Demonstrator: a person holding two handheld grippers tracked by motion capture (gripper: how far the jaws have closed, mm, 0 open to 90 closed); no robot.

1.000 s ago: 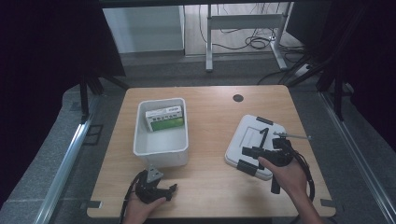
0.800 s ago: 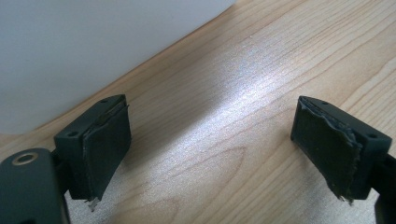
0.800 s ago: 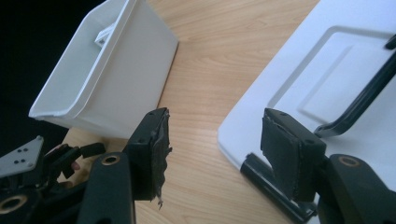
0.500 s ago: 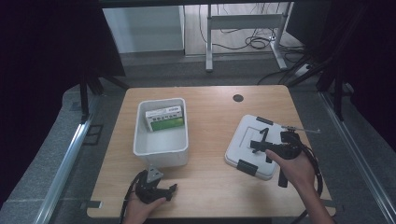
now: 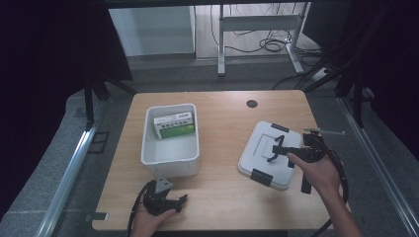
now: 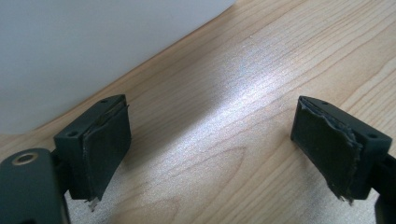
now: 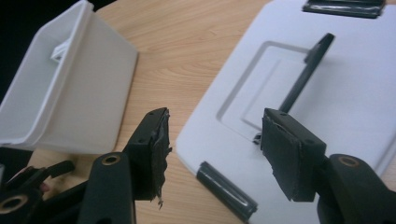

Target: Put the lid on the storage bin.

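Observation:
A white bin (image 5: pixel 170 157) stands left of centre on the wooden table (image 5: pixel 222 113), with a green and white box (image 5: pixel 173 125) lying inside. A white lid (image 5: pixel 257 143) with black clips lies flat at the right, its black handle (image 7: pixel 303 74) tipped up. My right gripper (image 5: pixel 279 154) hovers open over the lid's near part; the handle stands beyond the jaws, not between them (image 7: pixel 215 154). My left gripper (image 5: pixel 178 202) rests low by the front edge, open over bare wood (image 6: pixel 210 154), with the bin's wall (image 6: pixel 93 46) close by.
A small dark round hole (image 5: pixel 252 103) marks the table's back. Bare wood (image 5: pixel 222 197) lies between the two hands. Beyond the table is a floor with cables (image 5: pixel 262 47) and a white stand's legs (image 5: pixel 221 44). Dark curtains (image 5: pixel 49 49) hang at both sides.
My right hand has drifted a little to the right and up over the lid, jaws still wide. The left hand and the bin have stayed put.

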